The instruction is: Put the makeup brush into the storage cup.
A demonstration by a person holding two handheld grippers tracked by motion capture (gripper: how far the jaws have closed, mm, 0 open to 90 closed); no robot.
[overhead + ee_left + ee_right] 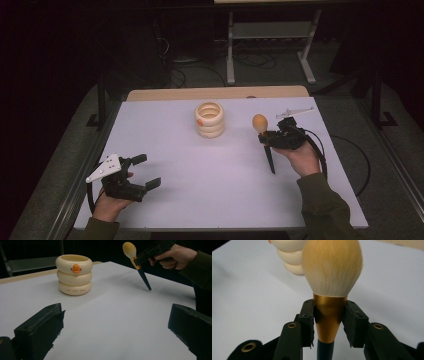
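Brush (pixel 260 124) clamped at its gold collar in my right gripper (pixel 276 138), right of frame centre — left gripper (pixel 146 171) open, idle — cream holder (pixel 209 119) not yet loaded.

Olive-green sleeves; each black claw (pixel 141 172) trails a black cable, the left bearing a grey three-cornered plate.

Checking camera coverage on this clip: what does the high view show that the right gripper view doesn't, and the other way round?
High view: the left gripper with jaws open, both hands, the whole white table and the floor beyond. Right gripper view: the right gripper with its pads clamped on the brush's gold ferrule, close up, bristles pointing away from the camera. Both: the makeup brush and the stacked-ring cream holder behind it.
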